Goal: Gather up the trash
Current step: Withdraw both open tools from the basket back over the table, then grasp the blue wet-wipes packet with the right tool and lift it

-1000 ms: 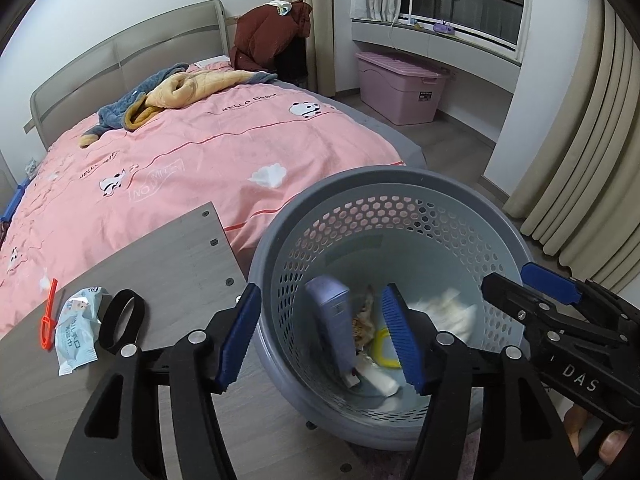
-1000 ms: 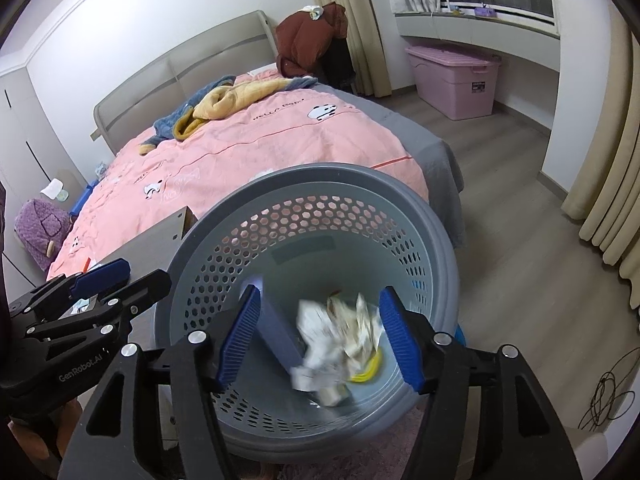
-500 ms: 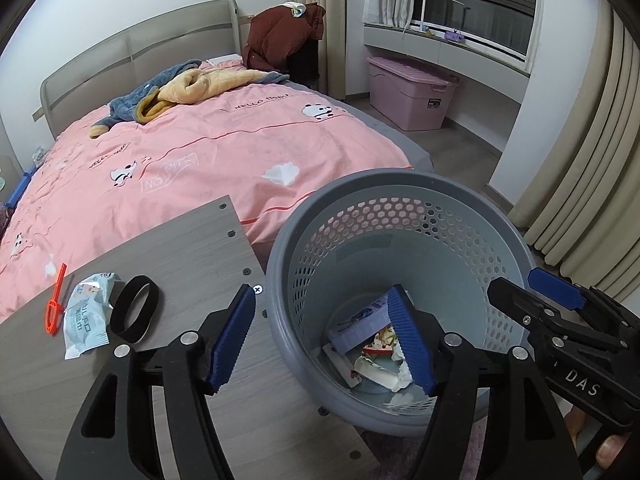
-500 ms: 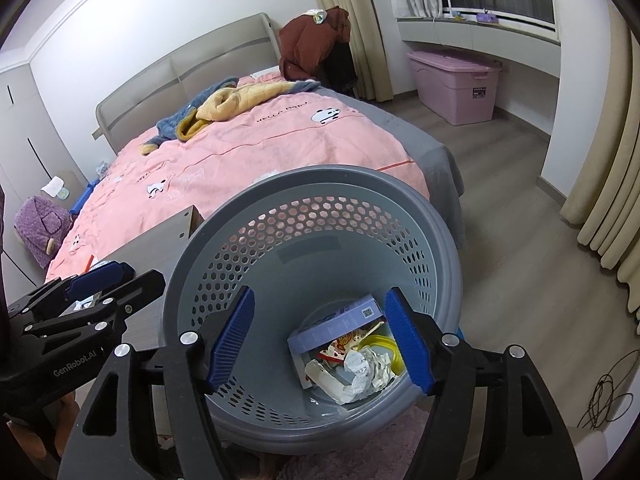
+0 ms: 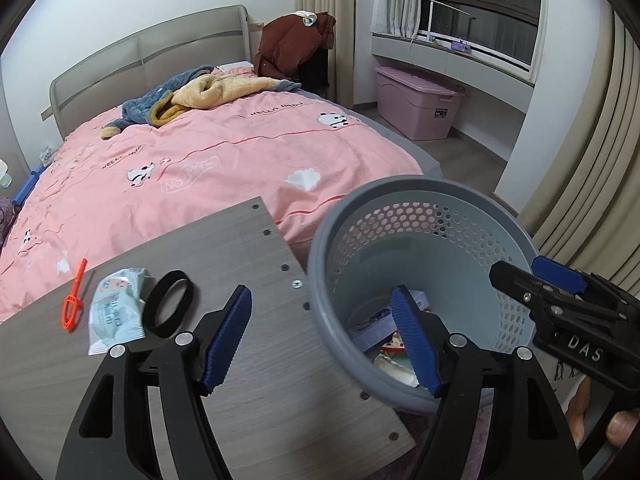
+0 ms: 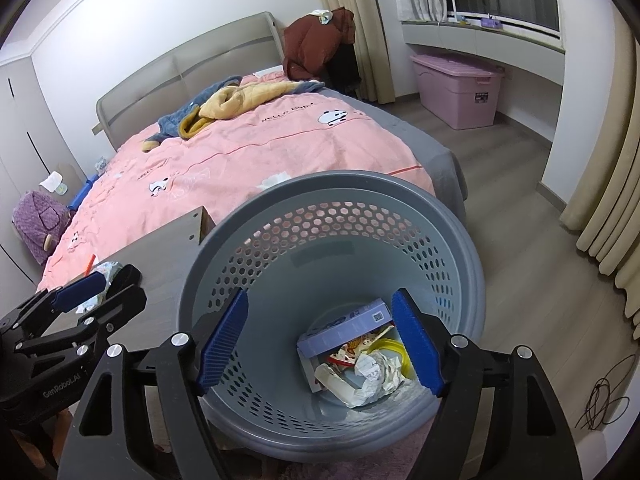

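Observation:
A grey perforated waste basket [image 5: 400,196] [image 6: 280,196] stands beside a grey wooden table [image 5: 240,264]. Inside lie a pale purple box [image 6: 344,326], crumpled white paper [image 6: 374,372] and a yellow ring. My left gripper [image 5: 326,342] is open and empty, over the table edge and the basket rim. My right gripper [image 6: 320,344] is open and empty above the basket. On the table lie a light blue wrapper [image 5: 116,310], a black ring [image 5: 169,303] and an orange plastic clip [image 5: 74,298].
A bed with a pink cover [image 5: 224,160] [image 6: 260,144] lies behind the table and basket. A pink storage box [image 5: 418,102] [image 6: 456,88] stands by the window. Curtains [image 6: 608,184] hang at right. A black cable [image 6: 604,400] lies on the floor.
The purple box and the crumpled paper have fallen to the basket's bottom. My left gripper has moved left toward the table. My right gripper has stayed above the basket.

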Tool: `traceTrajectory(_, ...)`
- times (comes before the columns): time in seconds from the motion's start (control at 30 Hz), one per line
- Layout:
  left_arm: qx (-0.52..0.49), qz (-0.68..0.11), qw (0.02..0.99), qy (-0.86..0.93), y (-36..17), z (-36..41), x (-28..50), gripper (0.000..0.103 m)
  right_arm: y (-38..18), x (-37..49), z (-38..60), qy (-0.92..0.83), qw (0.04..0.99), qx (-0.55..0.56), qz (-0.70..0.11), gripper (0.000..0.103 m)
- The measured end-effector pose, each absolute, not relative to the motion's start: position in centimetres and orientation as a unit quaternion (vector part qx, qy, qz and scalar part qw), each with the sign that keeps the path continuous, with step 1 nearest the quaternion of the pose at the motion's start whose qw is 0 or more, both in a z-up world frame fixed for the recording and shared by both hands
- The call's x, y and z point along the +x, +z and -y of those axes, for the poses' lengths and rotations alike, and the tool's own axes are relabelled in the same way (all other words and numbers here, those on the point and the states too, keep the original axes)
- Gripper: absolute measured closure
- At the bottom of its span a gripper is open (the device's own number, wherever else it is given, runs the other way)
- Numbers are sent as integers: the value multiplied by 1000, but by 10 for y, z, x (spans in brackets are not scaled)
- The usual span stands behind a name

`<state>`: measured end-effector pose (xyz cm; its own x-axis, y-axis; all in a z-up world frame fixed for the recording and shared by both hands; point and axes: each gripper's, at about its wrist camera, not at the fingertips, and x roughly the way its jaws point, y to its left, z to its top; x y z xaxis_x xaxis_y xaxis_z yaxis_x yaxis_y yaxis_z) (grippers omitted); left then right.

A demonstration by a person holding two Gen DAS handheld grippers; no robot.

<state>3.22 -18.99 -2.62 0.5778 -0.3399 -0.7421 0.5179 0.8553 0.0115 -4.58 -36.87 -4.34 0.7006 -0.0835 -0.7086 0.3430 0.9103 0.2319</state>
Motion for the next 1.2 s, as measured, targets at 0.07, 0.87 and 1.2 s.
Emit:
traceTrajectory(0.07,111,-386,884,-240,-22,180,32,34,-40,-45,365,-115,907,180,-362,30)
traceTrajectory(0.87,39,-393,914,-96,-24,17,49,32,-38,0,240,-1,913,129,-388,27)
traceTrajectory(1.2,12,-404,914,-35,-36,-47,67,32,-50,41,183,53,903,110,-411,27)
